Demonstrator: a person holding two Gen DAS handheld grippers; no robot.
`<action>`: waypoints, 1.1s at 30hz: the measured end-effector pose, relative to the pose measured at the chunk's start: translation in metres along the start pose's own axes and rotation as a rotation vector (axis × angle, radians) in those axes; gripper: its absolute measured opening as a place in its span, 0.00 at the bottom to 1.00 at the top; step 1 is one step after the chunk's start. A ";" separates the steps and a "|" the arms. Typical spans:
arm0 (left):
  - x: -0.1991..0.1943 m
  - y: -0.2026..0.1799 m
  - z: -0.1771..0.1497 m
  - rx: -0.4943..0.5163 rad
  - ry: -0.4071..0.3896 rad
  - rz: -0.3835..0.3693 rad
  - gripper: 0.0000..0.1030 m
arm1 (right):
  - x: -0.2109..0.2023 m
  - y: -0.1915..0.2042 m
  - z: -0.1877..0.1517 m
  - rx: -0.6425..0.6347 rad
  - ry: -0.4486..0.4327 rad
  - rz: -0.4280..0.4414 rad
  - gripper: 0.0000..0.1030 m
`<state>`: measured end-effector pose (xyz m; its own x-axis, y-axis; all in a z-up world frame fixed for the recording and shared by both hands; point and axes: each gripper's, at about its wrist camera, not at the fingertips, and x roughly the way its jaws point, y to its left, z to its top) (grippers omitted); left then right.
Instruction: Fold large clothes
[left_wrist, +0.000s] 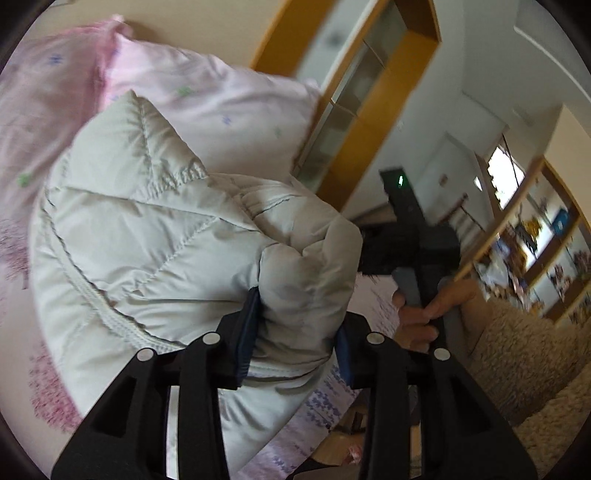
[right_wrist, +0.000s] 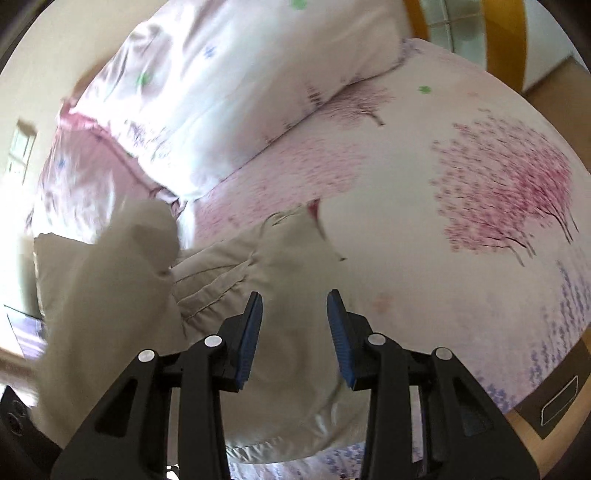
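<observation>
Our left claw (left_wrist: 295, 332) is clamped on a thick bunch of the pale quilted jacket (left_wrist: 155, 229), its 2 blue pads (left_wrist: 246, 332) pressing into the padding from either side, and the jacket bulges up in front of the pink pillow (left_wrist: 207, 99). Our right claw (right_wrist: 294, 338) stands wide apart with nothing gripped, hovering over the jacket (right_wrist: 280, 266), which lies spread on the bed sheet (right_wrist: 461, 266) printed with pink trees.
</observation>
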<state>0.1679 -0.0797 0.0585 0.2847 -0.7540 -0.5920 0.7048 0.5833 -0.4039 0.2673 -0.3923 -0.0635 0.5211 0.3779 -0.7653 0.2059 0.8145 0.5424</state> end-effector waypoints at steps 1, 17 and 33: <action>0.012 -0.004 -0.001 0.011 0.025 -0.011 0.37 | -0.004 -0.005 0.001 0.012 -0.008 0.009 0.37; 0.103 -0.036 -0.008 0.137 0.197 -0.050 0.42 | -0.033 0.037 0.016 -0.202 0.051 0.224 0.47; 0.139 -0.064 -0.007 0.225 0.262 -0.013 0.59 | 0.007 0.071 0.036 -0.253 0.156 0.192 0.20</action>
<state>0.1583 -0.2200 -0.0028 0.1189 -0.6408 -0.7585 0.8412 0.4708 -0.2659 0.3156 -0.3478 -0.0181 0.3934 0.5813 -0.7123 -0.1057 0.7982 0.5930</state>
